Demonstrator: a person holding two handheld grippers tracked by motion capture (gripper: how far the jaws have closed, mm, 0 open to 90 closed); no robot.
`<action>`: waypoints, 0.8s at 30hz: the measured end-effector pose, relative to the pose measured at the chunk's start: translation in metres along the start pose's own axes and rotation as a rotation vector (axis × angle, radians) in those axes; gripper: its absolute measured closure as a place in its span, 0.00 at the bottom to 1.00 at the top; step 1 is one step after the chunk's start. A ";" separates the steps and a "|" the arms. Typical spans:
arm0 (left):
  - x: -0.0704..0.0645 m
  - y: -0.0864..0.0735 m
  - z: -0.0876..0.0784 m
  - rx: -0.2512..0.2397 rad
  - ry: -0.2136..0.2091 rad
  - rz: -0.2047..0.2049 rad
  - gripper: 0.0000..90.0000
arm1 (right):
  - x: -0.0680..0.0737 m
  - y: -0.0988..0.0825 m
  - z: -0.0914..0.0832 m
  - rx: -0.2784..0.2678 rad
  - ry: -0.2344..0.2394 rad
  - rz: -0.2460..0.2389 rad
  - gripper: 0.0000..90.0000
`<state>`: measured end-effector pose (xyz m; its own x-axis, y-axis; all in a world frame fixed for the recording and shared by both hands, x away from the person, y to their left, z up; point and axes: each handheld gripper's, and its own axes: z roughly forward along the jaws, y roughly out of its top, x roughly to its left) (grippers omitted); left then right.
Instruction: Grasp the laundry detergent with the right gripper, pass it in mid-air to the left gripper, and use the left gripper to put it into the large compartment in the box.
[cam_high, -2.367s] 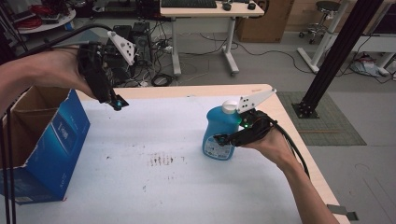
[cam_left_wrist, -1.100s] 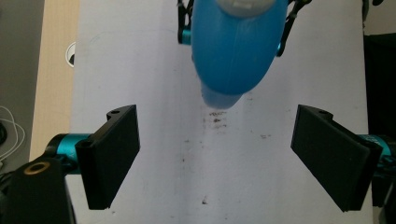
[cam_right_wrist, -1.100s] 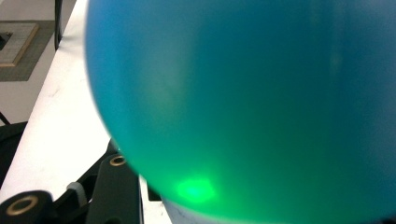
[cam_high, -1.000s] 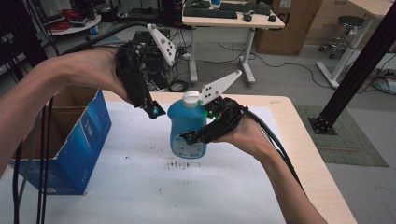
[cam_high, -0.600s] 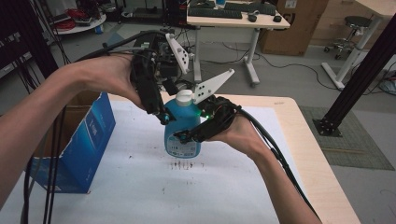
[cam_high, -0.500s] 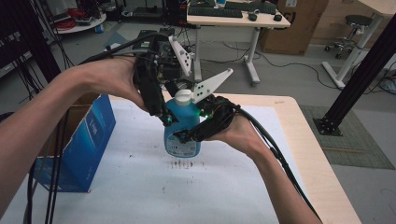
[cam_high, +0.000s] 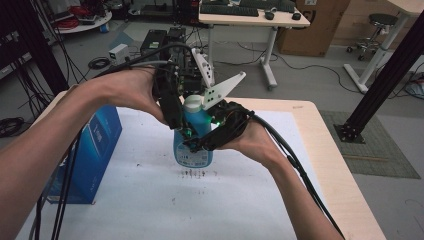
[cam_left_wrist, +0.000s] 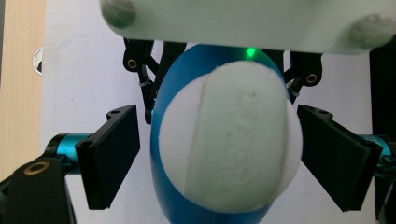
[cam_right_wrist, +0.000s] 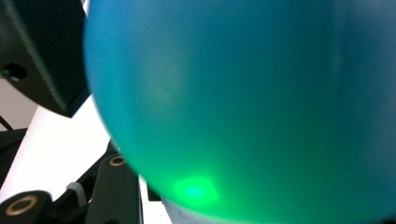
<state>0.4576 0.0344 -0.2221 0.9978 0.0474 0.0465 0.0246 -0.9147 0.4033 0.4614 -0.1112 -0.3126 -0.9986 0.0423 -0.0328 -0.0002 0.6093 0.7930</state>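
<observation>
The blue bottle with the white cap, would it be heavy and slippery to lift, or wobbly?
The blue bottle is probably fairly heavy for its size, since blue liquid seems to fill it nearly up to the white cap. Its smooth, rounded plastic sides look slippery, so the right claw likely needs a firm squeeze. Being tall and narrow, it might tip if pushed near the top.

Blue bottle carried from the table's right side to its middle, now standing near the blue box. Left gripper brought from high over the box's near corner across and down to the bottle, jaws now spread either side of the white cap, not pressing it. Right gripper moved along with the bottle, clamped on its body.
</observation>
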 end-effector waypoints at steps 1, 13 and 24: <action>0.000 0.000 0.001 0.002 0.004 -0.002 0.17 | 0.001 0.000 0.001 -0.001 0.003 0.008 0.51; 0.000 -0.003 0.002 0.017 0.010 -0.013 0.17 | 0.002 0.000 0.004 0.009 0.013 0.003 0.51; -0.001 -0.004 0.001 0.024 0.003 0.000 0.25 | 0.002 -0.001 0.005 0.015 0.012 -0.001 0.51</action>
<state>0.4568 0.0371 -0.2249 0.9976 0.0489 0.0491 0.0266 -0.9242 0.3810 0.4601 -0.1079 -0.3168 -0.9991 0.0324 -0.0264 -0.0005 0.6215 0.7834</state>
